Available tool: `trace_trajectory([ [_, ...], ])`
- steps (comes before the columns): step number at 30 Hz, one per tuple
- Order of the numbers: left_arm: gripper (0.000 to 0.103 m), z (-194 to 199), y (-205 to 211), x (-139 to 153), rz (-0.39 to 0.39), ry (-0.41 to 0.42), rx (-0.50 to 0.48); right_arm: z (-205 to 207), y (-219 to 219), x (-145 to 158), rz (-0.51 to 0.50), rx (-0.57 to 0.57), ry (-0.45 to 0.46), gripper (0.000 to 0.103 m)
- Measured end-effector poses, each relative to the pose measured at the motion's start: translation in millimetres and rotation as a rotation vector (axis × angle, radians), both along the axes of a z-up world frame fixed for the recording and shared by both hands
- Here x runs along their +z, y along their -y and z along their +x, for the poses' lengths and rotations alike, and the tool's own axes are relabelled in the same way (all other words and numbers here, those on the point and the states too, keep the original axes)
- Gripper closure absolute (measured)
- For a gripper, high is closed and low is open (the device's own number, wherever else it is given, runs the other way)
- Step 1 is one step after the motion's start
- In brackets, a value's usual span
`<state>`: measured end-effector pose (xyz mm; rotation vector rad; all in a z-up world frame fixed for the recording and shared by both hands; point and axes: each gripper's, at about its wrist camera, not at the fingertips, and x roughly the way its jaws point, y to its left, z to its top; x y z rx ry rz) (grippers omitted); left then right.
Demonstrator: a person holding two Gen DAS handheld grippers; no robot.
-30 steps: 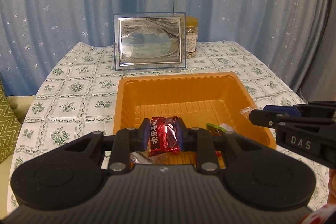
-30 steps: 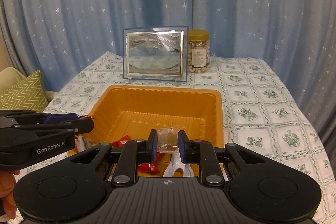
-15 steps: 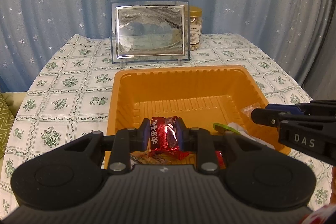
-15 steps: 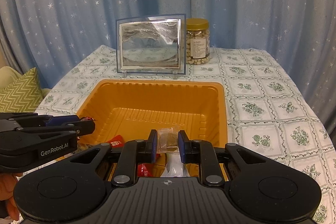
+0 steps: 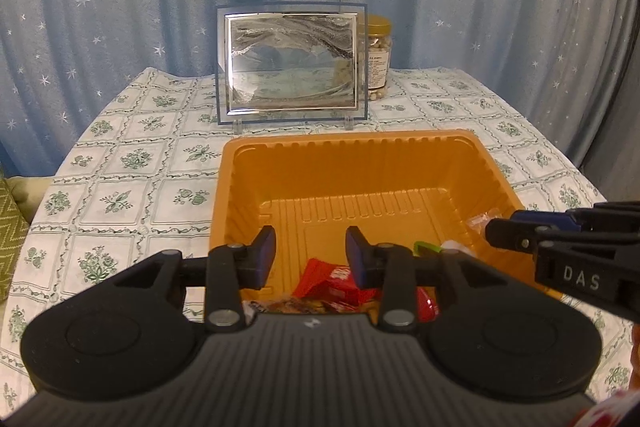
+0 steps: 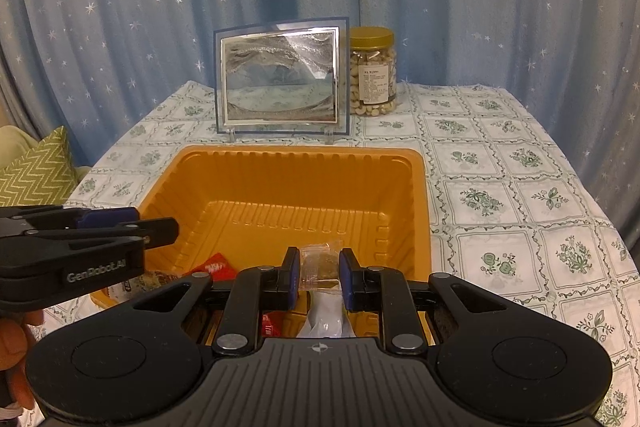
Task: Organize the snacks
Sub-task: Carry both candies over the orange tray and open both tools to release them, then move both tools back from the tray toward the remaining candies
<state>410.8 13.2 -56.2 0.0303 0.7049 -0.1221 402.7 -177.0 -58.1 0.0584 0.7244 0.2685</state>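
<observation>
Two grippers hover over my orange tray [image 6: 420,187]: my left gripper [image 5: 311,253], just opened, is empty above a red snack packet [image 5: 332,281] in the tray, while my right gripper [image 6: 319,269] pinches a light, crinkly clear-wrapped snack [image 6: 320,263] mid-body.

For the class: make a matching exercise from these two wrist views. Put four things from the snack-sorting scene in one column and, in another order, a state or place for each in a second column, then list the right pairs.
Column one:
1. left gripper
2. right gripper
3. jar of nuts
4. orange tray

Column two:
A. stands at the back, beside the glass picture frame
B. jaws apart, nothing between them
C. sits mid-table with wrapped snacks at its near end
D. shut on a clear-wrapped brown snack

Pairs: 1-B, 2-D, 3-A, 4-C
</observation>
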Motion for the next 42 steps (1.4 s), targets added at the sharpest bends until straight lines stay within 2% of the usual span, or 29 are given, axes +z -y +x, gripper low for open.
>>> trace_trajectory([
  [16, 0.068, -7, -14, -2, -0.001, -0.002, 0.024, 6, -9, -1, 0.007, 0.012, 0.012, 0.082],
  [25, 0.063, -24, -20, 2, -0.007, 0.003, 0.038, -2, -2, 4, 0.013, 0.000, 0.002, 0.080],
  [32, 0.057, -62, -21, 17, -0.033, 0.013, 0.058, -38, 6, 24, 0.026, -0.015, 0.008, 0.080],
  [42, 0.047, -151, -20, 43, -0.057, 0.034, 0.081, -130, 24, 47, 0.043, -0.046, 0.020, 0.080],
])
